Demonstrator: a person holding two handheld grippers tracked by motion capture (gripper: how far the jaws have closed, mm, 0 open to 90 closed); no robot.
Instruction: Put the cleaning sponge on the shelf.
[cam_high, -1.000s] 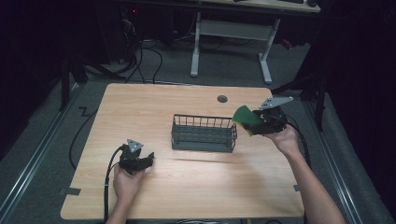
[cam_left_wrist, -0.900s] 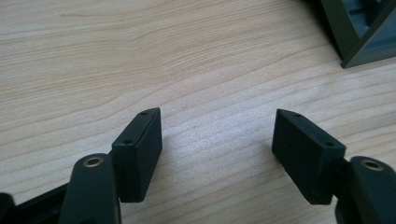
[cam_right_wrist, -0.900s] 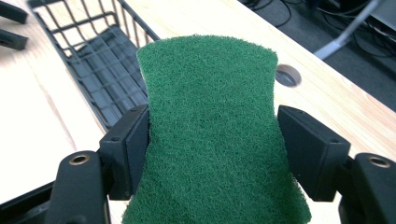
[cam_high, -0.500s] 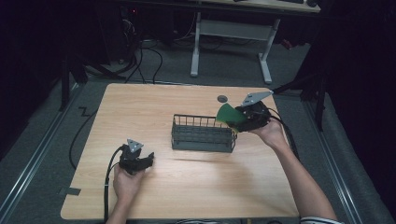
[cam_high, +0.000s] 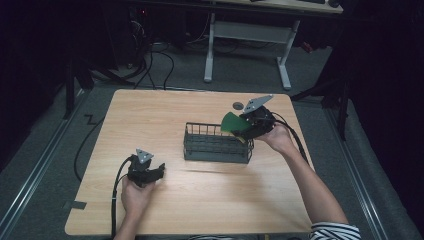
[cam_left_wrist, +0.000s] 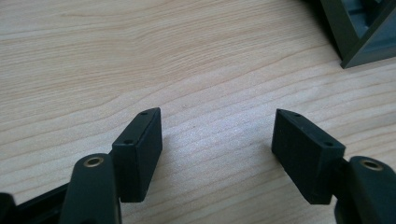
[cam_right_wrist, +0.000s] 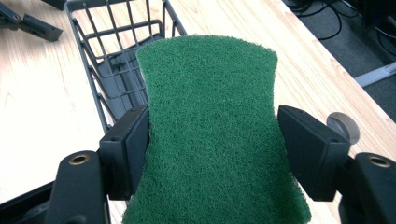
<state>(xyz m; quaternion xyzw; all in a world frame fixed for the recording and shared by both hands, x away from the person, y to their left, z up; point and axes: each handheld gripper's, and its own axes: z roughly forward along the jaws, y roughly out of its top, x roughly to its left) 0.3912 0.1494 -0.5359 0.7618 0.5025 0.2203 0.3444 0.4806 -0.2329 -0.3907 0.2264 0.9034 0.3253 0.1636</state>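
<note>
Your right gripper (cam_right_wrist: 212, 149) is pinching a green scouring pad (cam_right_wrist: 210, 135) by its narrow waist, one black pad pressed to each side of it. You hold the pad above the right end of the dark wire basket (cam_right_wrist: 116, 70), and in the right gripper view its free end reaches out over the basket's rim. From the high view, your right gripper (cam_high: 240, 131) sits at the basket's far right corner, with the scouring pad (cam_high: 231, 122) tilted up over the basket (cam_high: 216, 145) and a bit of yellow showing under the green.

The basket stands near the middle of the table (cam_high: 200, 210), a little toward the right edge, its long side running along the table's width. Behind your right gripper, near the far edge, a small round grey cap (cam_high: 238, 105) is set in the tabletop.

Your left gripper (cam_left_wrist: 217, 135) has its jaws spread wide with nothing between them, low over bare wood. In the high view it (cam_high: 159, 171) sits near the front left part of the table, well apart from the basket, with its cable trailing back off the near edge.
</note>
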